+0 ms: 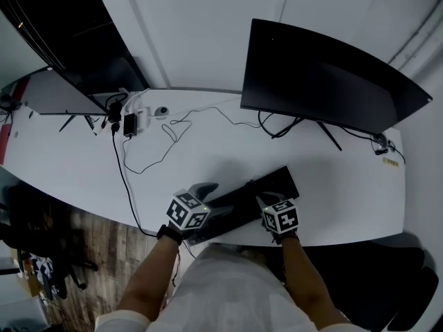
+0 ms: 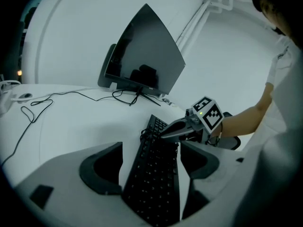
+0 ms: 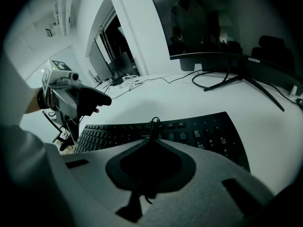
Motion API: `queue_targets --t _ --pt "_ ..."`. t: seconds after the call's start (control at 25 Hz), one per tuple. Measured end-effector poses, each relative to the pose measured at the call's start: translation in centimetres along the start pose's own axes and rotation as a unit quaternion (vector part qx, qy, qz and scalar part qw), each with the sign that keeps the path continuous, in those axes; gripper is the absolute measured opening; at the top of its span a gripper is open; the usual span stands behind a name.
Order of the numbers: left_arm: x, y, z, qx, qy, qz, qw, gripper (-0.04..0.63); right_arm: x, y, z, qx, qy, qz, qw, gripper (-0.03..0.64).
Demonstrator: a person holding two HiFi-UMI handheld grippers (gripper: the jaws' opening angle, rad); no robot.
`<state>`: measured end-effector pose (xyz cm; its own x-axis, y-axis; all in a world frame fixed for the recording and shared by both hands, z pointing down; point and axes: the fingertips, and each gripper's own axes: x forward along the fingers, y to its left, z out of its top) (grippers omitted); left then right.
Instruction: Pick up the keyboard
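A black keyboard [image 1: 250,198] lies on the white desk [image 1: 69,171], close to its front edge. My left gripper [image 1: 213,200] is open wide at the keyboard's left end. In the left gripper view that end of the keyboard [image 2: 154,174] lies between the jaws of the left gripper [image 2: 151,145], with thin gaps of desk showing on both sides. My right gripper [image 1: 266,198] is at the keyboard's near long edge. In the right gripper view the jaws of the right gripper [image 3: 152,137] are closed together, with a thin black cable loop [image 3: 153,123] at their tips, above the keyboard [image 3: 199,131].
A large dark monitor [image 1: 325,81] stands at the back right of the desk, and a second screen [image 1: 62,92] at the back left. A power strip [image 1: 135,122] and loose cables [image 1: 159,144] lie between them. A dark chair [image 1: 401,282] is at the lower right.
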<state>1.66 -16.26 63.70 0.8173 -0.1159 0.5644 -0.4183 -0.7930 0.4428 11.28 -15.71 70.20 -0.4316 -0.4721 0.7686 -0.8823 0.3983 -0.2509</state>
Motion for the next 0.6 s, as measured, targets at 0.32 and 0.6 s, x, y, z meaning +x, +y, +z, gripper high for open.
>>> queue_targets --t 0.32,0.6 --pt "1.2 1.3 -0.9 0.010 0.051 -0.021 0.9984 0.353 0.0 0.0 0.1 -0.001 0.002 -0.002 1.000 0.023" --pt "2.2 1.3 -1.4 0.007 0.076 -0.048 0.9960 0.353 -0.4 0.3 0.3 -0.017 -0.005 -0.005 1.000 0.021"
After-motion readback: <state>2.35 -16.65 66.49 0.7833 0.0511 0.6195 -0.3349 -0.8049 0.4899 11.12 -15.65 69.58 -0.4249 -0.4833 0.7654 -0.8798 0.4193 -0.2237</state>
